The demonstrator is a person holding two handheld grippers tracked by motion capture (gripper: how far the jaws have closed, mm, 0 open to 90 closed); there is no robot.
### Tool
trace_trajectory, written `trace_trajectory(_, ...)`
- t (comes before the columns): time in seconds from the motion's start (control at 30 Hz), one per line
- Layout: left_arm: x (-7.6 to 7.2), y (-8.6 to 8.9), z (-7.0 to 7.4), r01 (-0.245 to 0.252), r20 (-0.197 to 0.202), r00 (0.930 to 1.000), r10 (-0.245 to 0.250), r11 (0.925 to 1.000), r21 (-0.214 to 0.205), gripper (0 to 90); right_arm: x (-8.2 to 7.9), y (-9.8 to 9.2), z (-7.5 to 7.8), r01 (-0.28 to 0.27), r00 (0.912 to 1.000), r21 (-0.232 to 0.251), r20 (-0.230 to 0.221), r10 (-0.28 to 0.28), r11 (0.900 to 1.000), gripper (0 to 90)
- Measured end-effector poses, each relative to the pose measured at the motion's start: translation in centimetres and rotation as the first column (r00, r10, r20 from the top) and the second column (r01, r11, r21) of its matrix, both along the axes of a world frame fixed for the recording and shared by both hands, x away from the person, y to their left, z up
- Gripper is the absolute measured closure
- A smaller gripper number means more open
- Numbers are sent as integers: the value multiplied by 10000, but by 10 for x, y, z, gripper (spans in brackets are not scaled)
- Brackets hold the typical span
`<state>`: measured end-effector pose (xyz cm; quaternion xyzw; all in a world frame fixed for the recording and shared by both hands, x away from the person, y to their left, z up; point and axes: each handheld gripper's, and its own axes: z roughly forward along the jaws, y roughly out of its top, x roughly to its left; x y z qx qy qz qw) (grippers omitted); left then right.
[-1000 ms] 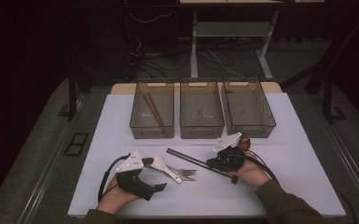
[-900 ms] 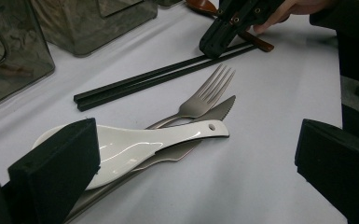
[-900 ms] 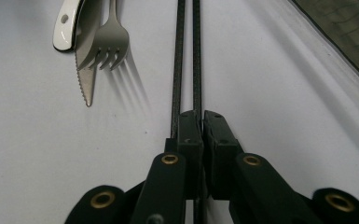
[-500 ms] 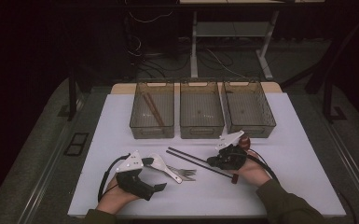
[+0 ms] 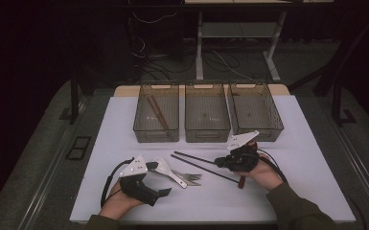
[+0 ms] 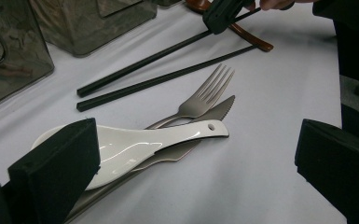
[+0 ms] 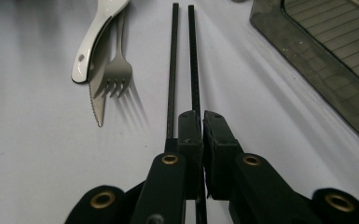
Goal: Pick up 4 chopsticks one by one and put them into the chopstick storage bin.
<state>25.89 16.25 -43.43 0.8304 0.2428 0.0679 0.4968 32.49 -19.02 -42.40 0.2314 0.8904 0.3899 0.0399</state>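
Observation:
Two black chopsticks lie side by side on the white mat [image 5: 297, 143]. My right gripper [image 7: 200, 133] [image 5: 219, 163] is shut on the end of one black chopstick [image 7: 192, 56] [image 5: 194, 157]; its twin [image 7: 173, 70] [image 5: 206, 171] rests just beside the jaws. In the left gripper view that held chopstick [image 6: 144, 60] rises slightly toward the right gripper [image 6: 224, 14]. My left gripper [image 6: 196, 140] [image 5: 160, 181] stands wide open near the mat, with a white spoon [image 6: 140, 144] [image 5: 165, 168], a fork [image 6: 205, 95] [image 5: 187, 174] and a knife [image 6: 217, 109] lying between its jaws, untouched.
Three clear bins stand in a row at the back: the left bin [image 5: 155, 135] holds brown chopsticks [image 5: 157, 114], then come the middle bin [image 5: 207, 135] and the right bin [image 5: 268, 132]. A reddish-brown utensil [image 5: 242, 182] [image 6: 254, 42] lies under the right hand.

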Motion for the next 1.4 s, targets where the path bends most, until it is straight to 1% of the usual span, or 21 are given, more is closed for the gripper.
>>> trace_trajectory(0.23,0,0,0,5,4,10000,-5,10000,-1,0,-1,-6,7,1,10000,424,73,-5,9991,858)
trace_trajectory(0.33,0,1,0,9,11,10000,-9,10000,-5,0,-1,-8,10,94,9999,498,65,-97,9987,858)
trace_trajectory(0.47,0,1,0,11,-1,10000,-11,10000,-10,0,-2,-11,14,89,9998,589,176,-99,9982,858)
trace_trajectory(0.6,0,1,0,28,-3,10000,-28,10000,-20,0,-2,-13,20,107,9996,787,264,-128,9968,858)
trace_trajectory(0.93,-1,2,-1,-21,-53,10000,21,10000,-2,0,4,-15,37,416,9975,1257,511,-483,9912,857)
trace_trajectory(1.0,-1,2,0,-23,4,10000,23,10000,-8,0,6,-15,40,474,9969,1362,566,-555,9895,858)
trace_trajectory(1.2,-2,1,-1,-24,-25,10000,24,10000,7,0,9,-12,48,645,9945,1392,734,-752,9882,858)
trace_trajectory(1.33,-2,1,-1,0,-36,10000,0,10000,33,0,14,-9,52,779,9930,1403,772,-893,9870,858)
trace_trajectory(1.4,-3,1,-1,5,-34,10000,-4,10000,23,0,17,-6,53,829,9917,1368,860,-952,9871,857)
